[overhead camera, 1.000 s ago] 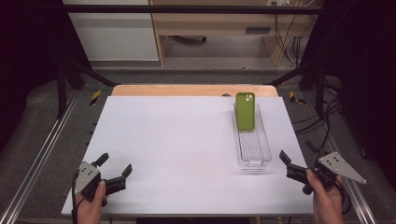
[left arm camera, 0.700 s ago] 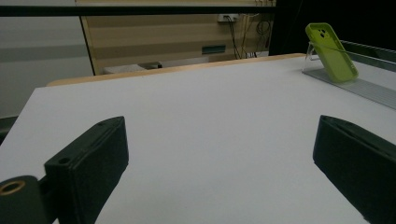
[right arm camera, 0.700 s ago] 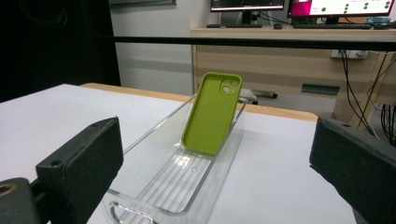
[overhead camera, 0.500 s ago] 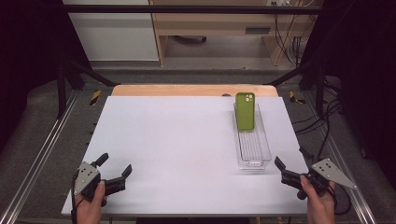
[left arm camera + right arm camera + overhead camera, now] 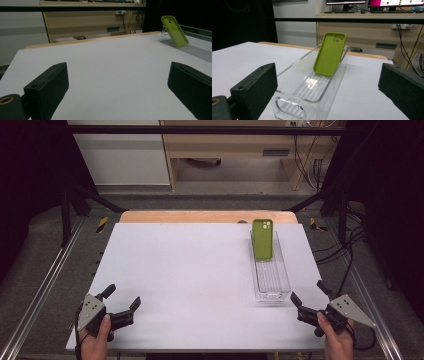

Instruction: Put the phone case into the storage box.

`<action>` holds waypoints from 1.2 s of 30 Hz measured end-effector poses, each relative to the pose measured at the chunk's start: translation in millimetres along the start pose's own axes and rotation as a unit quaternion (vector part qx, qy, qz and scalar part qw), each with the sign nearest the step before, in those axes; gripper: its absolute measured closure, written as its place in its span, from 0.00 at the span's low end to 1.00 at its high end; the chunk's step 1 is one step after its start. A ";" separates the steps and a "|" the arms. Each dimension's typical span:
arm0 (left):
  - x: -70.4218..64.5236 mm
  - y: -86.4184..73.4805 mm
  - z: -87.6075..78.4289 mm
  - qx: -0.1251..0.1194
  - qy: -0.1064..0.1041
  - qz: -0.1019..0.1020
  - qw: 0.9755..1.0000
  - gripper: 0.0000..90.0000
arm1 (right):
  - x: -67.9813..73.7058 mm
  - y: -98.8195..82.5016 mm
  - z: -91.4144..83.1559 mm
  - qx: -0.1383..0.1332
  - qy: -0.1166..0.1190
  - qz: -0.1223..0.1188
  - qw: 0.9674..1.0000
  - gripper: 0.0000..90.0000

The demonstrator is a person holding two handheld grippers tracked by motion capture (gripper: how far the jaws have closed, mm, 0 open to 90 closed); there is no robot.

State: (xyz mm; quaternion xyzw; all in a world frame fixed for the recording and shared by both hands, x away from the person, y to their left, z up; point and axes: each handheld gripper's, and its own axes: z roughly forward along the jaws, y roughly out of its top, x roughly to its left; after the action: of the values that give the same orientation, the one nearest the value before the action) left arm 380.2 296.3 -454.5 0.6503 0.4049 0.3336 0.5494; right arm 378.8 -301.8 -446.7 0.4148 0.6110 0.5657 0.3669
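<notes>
You had one green phone case (image 5: pixel 262 238) leaning in one clear ribbed plastic tray (image 5: pixel 272 282); your right gripper view showed the tray's handle cutout. Both grippers' (image 5: pixel 121 302) (image 5: pixel 311 293) fingers were wide, empty.

Even, fairly bright light falls from above on the white bench (image 5: pixel 200 280), which reads clean and nearly shadowless in the high view, while the left and right edges of that frame sink into near black. The high view is soft and low in detail. In the right gripper view a pale glare patch sits on the ribbed floor of the clear tray (image 5: pixel 312 82), at centre frame, and the green phone case (image 5: pixel 329 53) is sharp. The black jaws at the bottom corners of both gripper views are dark and slightly blurred; monitors glow at upper right.
</notes>
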 end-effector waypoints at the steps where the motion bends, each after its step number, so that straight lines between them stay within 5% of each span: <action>1: -0.2 0.0 0.0 -0.001 -0.001 0.000 1.000 0.03 | 0.5 -0.8 0.9 -0.001 0.001 -0.002 1.000 0.03; 21: -0.4 0.3 -0.6 -0.008 -0.015 -0.006 1.000 0.03 | 16.3 -18.0 18.9 0.014 0.033 -0.005 0.999 0.03; 36: -0.5 0.3 0.0 -0.014 -0.020 -0.003 1.000 0.03 | 23.7 -13.8 31.1 0.013 0.049 -0.001 0.999 0.04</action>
State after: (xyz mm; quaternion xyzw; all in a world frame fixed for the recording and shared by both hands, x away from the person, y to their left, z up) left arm 380.0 295.8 -454.3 0.6478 0.3916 0.3242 0.5674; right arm 396.9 -268.2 -462.8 0.3907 0.6357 0.5773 0.3316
